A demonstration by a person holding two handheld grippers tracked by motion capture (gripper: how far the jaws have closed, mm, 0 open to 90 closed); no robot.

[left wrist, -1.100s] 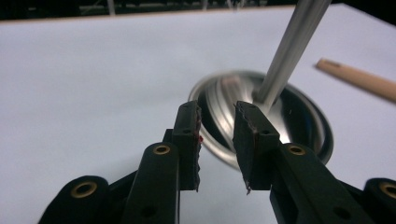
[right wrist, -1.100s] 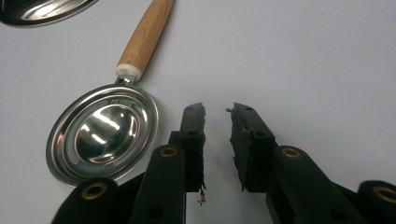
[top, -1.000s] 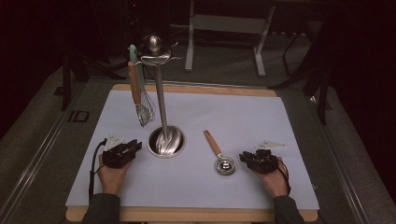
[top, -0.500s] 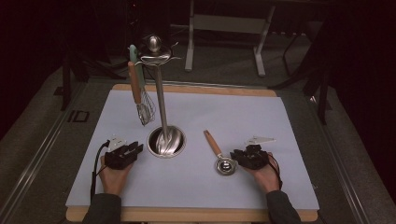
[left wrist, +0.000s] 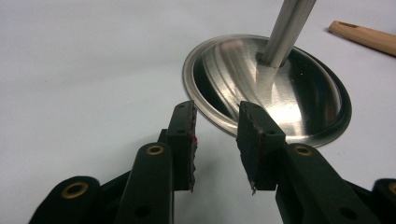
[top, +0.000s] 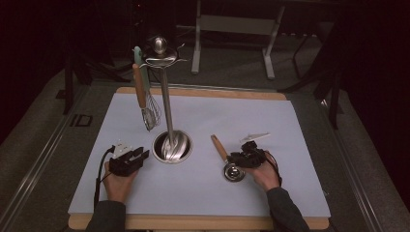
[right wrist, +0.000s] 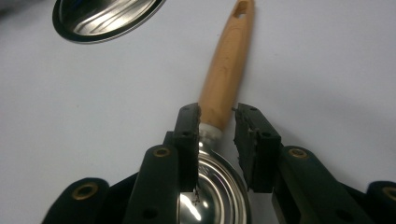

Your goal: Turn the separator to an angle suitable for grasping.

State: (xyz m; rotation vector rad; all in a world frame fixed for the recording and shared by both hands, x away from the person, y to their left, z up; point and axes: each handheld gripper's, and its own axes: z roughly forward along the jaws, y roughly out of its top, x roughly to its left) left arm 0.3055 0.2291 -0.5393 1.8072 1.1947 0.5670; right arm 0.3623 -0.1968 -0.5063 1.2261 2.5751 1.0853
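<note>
Tabletop [top: 300, 145]: broad pale sheet on a wooden board, mostly bare. Front and right edges sit near the person's forearms; plenty of open room right of centre and along the back.

Utensil stand [top: 167, 104]: tall steel pole on a round dished base [left wrist: 275, 88], centre-left. A whisk [top: 145, 96] hangs from the top hooks on its left side. Likely top-heavy; the pole and the hanging whisk are the things to clear when swinging anything in.

Ladle [top: 227, 159]: lies flat just right of the base, apart from it. Wooden handle [right wrist: 229, 60] points away toward the back-left with a hang hole at the tip; steel bowl [right wrist: 217, 186] is nearest the person. Looks light and stiff. Polished bowl is probably slippery; the wood gives better grip. I'd take it on the handle just above the metal collar.

Right hand-held gripper [right wrist: 217, 128]: jaws have just been opening, now straddling the collar end of the handle, left pad just beside it, right pad clear, so no squeeze yet.

Left hand-held gripper [left wrist: 217, 135]: jaws also just been opening, moderately wide, nothing between them, low over the sheet at the near rim of the base.
</note>
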